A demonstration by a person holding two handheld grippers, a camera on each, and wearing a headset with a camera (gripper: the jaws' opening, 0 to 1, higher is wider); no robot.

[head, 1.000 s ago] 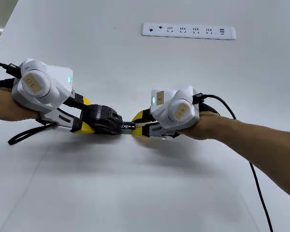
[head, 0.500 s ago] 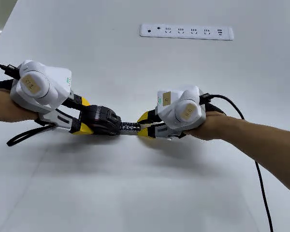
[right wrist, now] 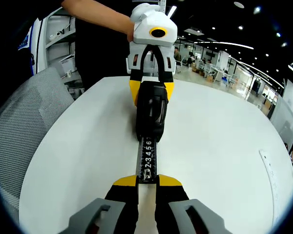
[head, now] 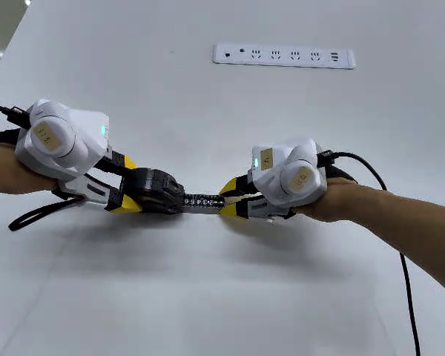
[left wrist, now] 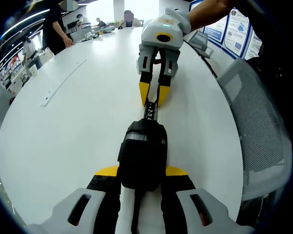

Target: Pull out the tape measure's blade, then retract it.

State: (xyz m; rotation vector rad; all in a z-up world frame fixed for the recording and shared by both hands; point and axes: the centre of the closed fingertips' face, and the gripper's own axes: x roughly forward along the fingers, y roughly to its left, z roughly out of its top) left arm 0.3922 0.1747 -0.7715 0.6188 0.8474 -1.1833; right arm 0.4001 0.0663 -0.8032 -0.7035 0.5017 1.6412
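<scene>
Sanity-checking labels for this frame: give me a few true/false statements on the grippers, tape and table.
The left gripper is shut on the tape measure case. True.
The right gripper is open, clear of the blade. False: it is shut on the blade's end.
The blade is fully retracted. False: a short numbered length spans case to right gripper.
A power strip lies on the table beyond the grippers. True.

Power strip [head: 283,55] on white table [head: 208,297]

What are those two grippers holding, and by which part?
The left gripper clamps the tape measure's black case; the right gripper pinches the blade by its tip.
</scene>
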